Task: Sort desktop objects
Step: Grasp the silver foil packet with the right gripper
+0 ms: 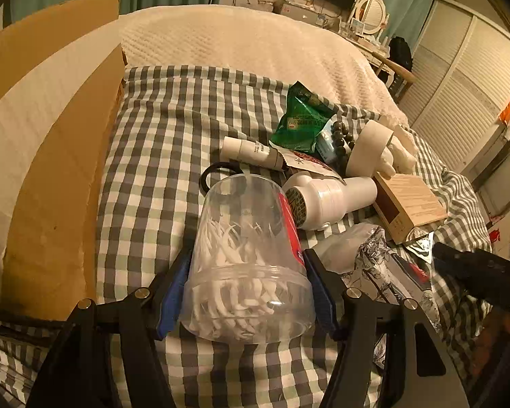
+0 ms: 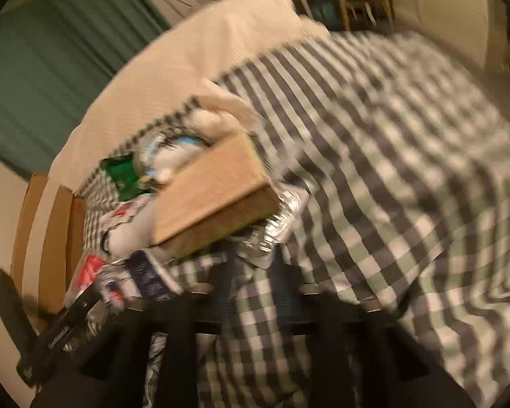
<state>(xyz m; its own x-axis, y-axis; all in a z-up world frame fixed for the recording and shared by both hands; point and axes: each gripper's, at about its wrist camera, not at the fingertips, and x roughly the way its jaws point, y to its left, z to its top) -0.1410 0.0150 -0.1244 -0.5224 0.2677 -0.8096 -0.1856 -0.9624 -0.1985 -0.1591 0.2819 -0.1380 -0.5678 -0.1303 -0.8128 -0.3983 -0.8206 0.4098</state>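
My left fingers point(image 1: 248, 282) clamp the clear jar point(image 1: 246, 255); my right fingers point(image 2: 251, 272), blurred, stand apart and empty just short of the foil pack point(image 2: 282, 221)

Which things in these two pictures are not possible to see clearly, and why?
- Left wrist view: label of the clear jar in the left gripper; turned away.
- Left wrist view: cardboard box contents; its wall hides them.
- Right wrist view: right gripper fingers; motion blur.
- Right wrist view: items behind the tan box; blurred and covered.
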